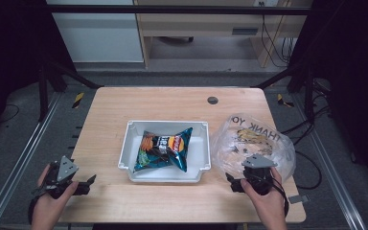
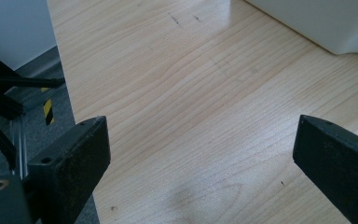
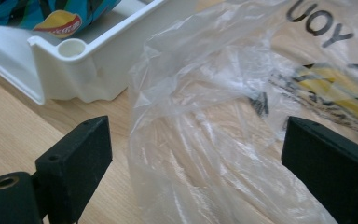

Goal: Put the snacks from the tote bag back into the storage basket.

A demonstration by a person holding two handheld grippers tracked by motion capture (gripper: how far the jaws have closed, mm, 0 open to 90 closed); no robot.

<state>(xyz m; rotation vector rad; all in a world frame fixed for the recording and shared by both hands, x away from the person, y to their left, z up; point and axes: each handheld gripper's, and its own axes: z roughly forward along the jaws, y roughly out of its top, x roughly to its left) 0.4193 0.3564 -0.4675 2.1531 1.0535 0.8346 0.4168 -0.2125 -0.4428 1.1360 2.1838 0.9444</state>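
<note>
A blue bag of crisps [image 1: 164,149] lies in a white tray [image 1: 133,129] at the middle of the wooden table; its corner [image 3: 51,14] shows in the right gripper view above the tray's rim [image 3: 70,46]. A clear plastic bag [image 1: 249,139] printed with black letters sits right of the tray. My right gripper [image 1: 237,184] is low at the bag's near edge, and the crumpled film [image 3: 205,140] lies between its wide jaws without being pinched. My left gripper [image 1: 87,184] is open over bare wood at the table's front left corner, nothing between its jaws [image 2: 200,163].
The table's left edge [image 2: 70,107] runs close beside my left gripper, with a metal frame and floor beyond. A round cable port [image 1: 212,100] sits at the table's far side. A cabinet and desk stand behind the table.
</note>
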